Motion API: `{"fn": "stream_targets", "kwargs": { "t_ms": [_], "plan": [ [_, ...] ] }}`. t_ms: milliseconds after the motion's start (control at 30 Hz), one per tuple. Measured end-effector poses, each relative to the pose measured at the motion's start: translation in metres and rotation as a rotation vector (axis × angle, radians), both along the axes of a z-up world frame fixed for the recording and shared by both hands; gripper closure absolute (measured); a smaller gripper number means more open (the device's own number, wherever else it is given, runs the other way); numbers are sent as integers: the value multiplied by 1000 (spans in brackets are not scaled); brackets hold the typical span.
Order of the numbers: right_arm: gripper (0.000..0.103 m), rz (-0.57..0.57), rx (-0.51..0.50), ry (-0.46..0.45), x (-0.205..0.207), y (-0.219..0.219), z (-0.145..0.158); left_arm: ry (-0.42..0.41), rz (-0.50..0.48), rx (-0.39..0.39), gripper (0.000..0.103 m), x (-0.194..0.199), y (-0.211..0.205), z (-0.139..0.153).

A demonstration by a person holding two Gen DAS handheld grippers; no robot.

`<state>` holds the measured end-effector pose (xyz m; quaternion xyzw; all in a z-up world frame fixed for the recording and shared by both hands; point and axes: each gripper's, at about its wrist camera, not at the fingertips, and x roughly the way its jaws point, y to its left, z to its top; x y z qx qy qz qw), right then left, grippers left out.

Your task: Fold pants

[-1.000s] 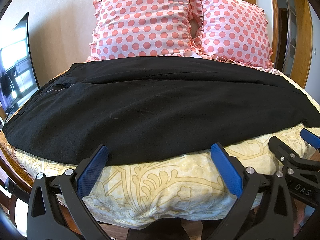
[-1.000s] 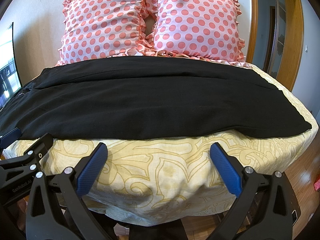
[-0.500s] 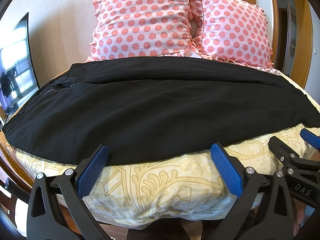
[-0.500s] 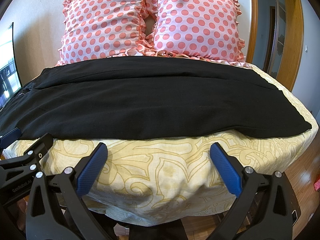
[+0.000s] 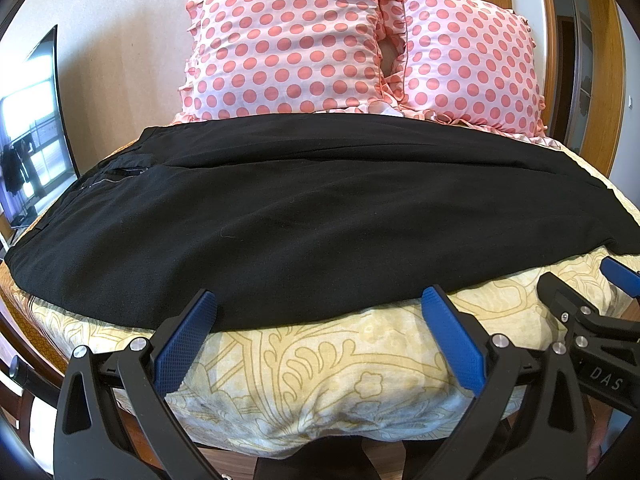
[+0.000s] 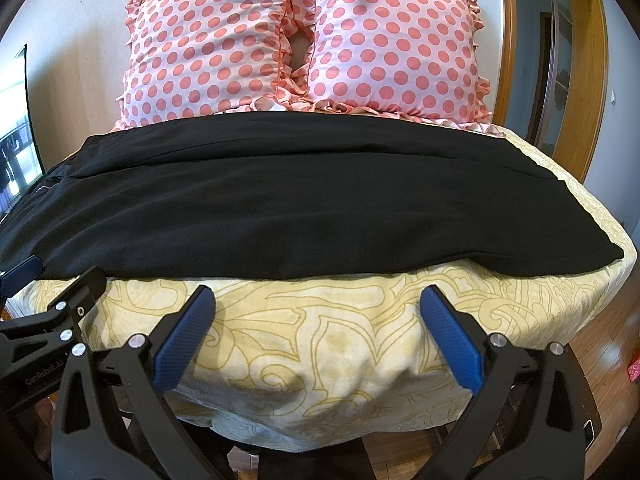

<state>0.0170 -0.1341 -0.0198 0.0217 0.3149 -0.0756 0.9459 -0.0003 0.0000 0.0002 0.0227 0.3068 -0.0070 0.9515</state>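
Note:
Black pants (image 5: 312,216) lie flat across the bed, waistband and zip at the left, leg hems at the right; they also show in the right wrist view (image 6: 304,204). My left gripper (image 5: 318,320) is open and empty, hovering at the pants' near edge over the bed's front. My right gripper (image 6: 316,316) is open and empty, over the yellow sheet just short of the pants' near edge. Each gripper shows at the side of the other's view: the right one (image 5: 592,312) and the left one (image 6: 48,300).
The bed has a yellow patterned sheet (image 6: 320,344). Two pink polka-dot pillows (image 5: 288,44) (image 6: 384,40) stand against the wall behind the pants. A screen (image 5: 32,128) stands left of the bed. A wooden door frame (image 6: 584,60) and wooden floor (image 6: 600,360) are at the right.

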Motion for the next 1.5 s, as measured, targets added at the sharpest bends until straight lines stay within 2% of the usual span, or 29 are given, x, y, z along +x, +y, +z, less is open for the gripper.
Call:
{"fn": "stream_targets", "kwargs": {
  "t_ms": [533,667,700,767,867,900,967,1033,1167,1233,1267,1333,1367,1433,1500],
  "plan": [
    [2,2,-1,0,-1,-1,-1,-1,0,0,1,0,0,0],
    [2,34,18,32,0,-5,1,10,-5,-1,1,0,0,0],
    [2,35,24,26,-2,-8,5,20,-9,-4,1,0,1,1],
    [2,25,42,-43,-16,-23,24,26,-22,-33,1,-2,6,7],
    [2,-21,42,-157,-21,-55,66,-24,-30,-118,1,-10,21,29],
    [2,-45,25,-169,-15,-66,78,-37,-25,-139,1,-12,26,35],
    [2,-119,-14,-165,10,-95,102,-64,-2,-166,1,-7,37,51],
    [2,-198,-13,-148,46,-129,117,-76,17,-151,1,5,43,65],
    [2,-388,48,-38,133,-205,124,-129,84,-116,1,31,53,78],
    [14,-468,82,35,184,-243,119,-142,91,-119,1,41,58,81],
    [24,-498,88,68,205,-258,115,-152,95,-125,1,45,60,83],
    [31,-567,105,136,250,-289,102,-175,110,-126,1,54,63,84],
    [39,-599,121,157,261,-300,95,-174,120,-120,1,60,64,84],
    [46,-656,204,219,291,-326,76,-162,125,-117,1,70,66,82],
    [60,-716,283,278,311,-345,55,-142,127,-124,1,82,67,79]
  ]
}}
